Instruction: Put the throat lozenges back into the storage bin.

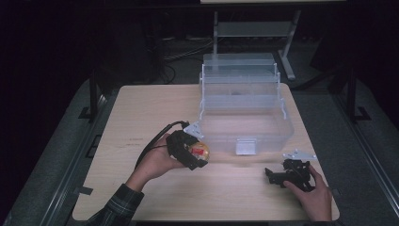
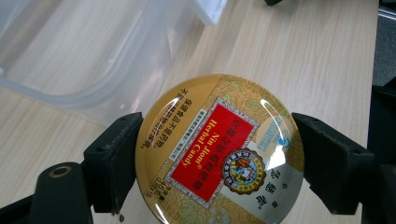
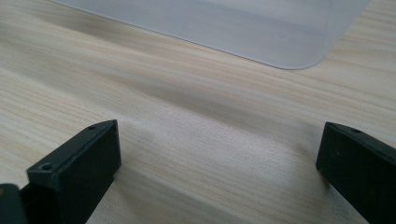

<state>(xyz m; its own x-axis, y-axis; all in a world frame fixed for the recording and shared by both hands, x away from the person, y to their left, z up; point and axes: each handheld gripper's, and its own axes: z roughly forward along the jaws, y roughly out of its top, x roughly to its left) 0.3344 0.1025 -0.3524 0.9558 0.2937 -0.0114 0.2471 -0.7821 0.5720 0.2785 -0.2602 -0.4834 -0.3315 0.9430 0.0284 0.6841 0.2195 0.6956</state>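
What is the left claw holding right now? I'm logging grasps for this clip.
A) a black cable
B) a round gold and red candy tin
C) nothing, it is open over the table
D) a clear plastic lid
B: the left claw has its jaws pressed on both sides of the round candy tin, beside the clear box.

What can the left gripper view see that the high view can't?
Left gripper view alone: the words "Herbal Candy" on the round candy tin and both jaws pressing its rim. High view alone: the whole clear plastic box standing open, the person's hands, the right tool resting low by the table's edge. Both: the tin in the left tool, the box, the wooden table.
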